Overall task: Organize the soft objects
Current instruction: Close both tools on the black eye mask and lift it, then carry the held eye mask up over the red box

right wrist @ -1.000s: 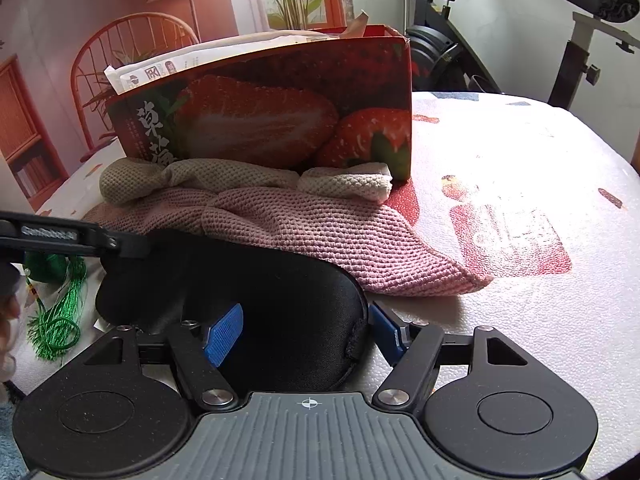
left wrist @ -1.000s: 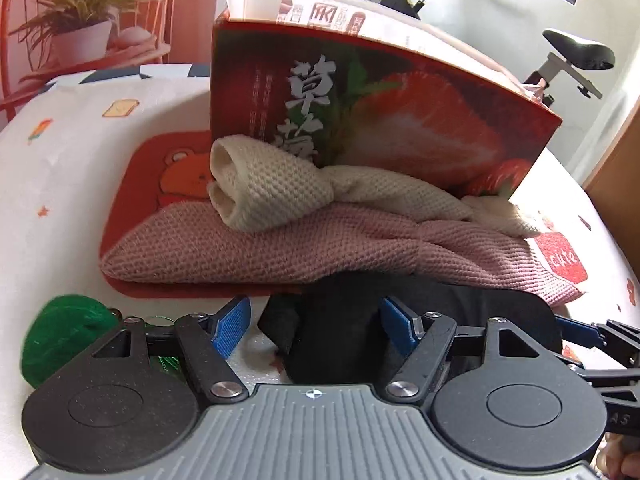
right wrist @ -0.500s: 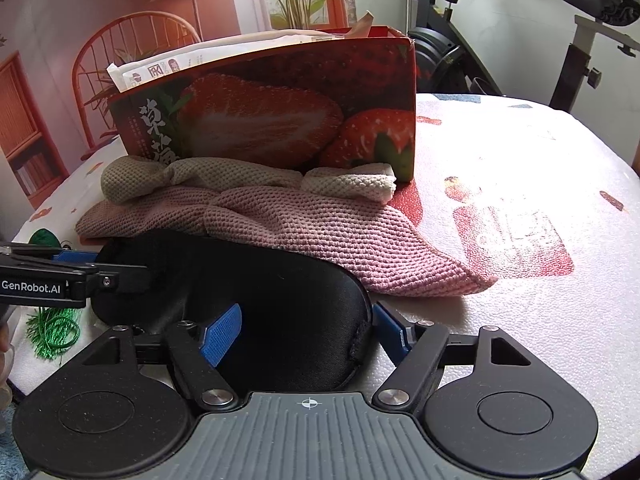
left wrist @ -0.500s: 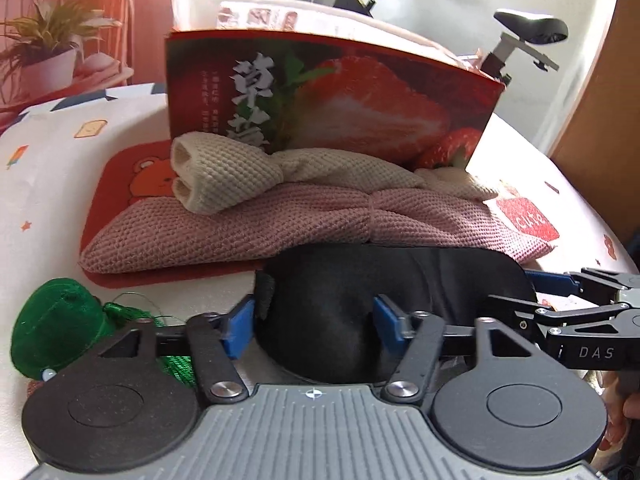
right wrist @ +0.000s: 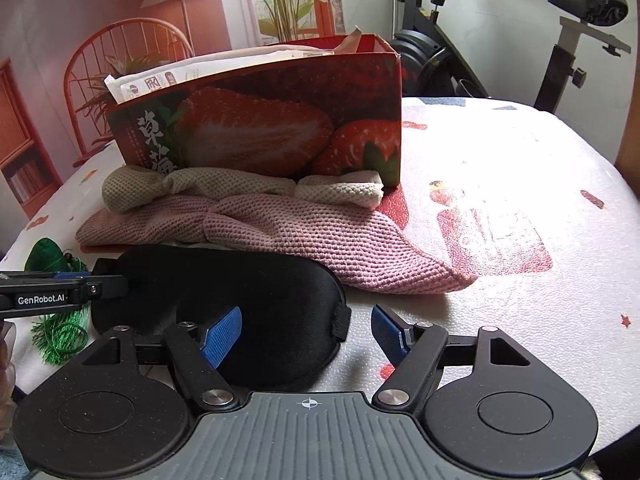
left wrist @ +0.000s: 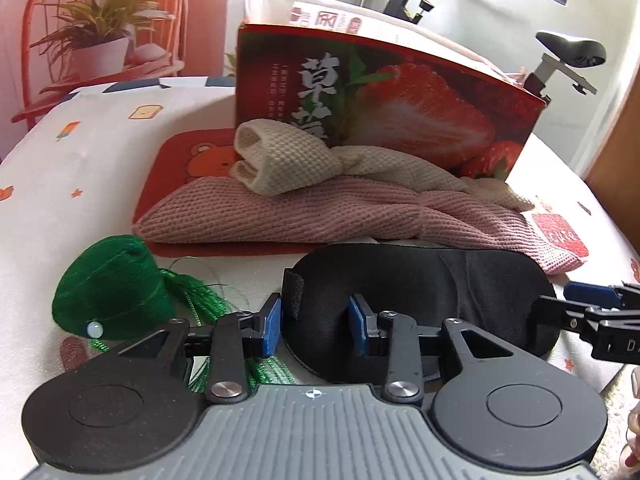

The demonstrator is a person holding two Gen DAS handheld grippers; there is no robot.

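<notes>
Left tongs (left wrist: pixel 314 330) narrowing around eye mask (left wrist: pixel 420 280), right tongs (right wrist: pixel 306 330) wide; papers (right wrist: pixel 224 68) in strawberry box (right wrist: pixel 260 136).

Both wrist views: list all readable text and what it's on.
"草莓": strawberry box, large white characters; lower one partly hidden by the cream cloth.
"cute": red patch on the tablecloth.
"GenRobot.AI": left tool, on its side.
"DA…": right tool, cut off.
Small columns on the box and packet print: unreadable.

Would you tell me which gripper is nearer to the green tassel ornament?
Left. The left gripper, straddling one end of the black eye mask, sits right beside the green tassel ornament. The right gripper is at the mask's far end.
</notes>
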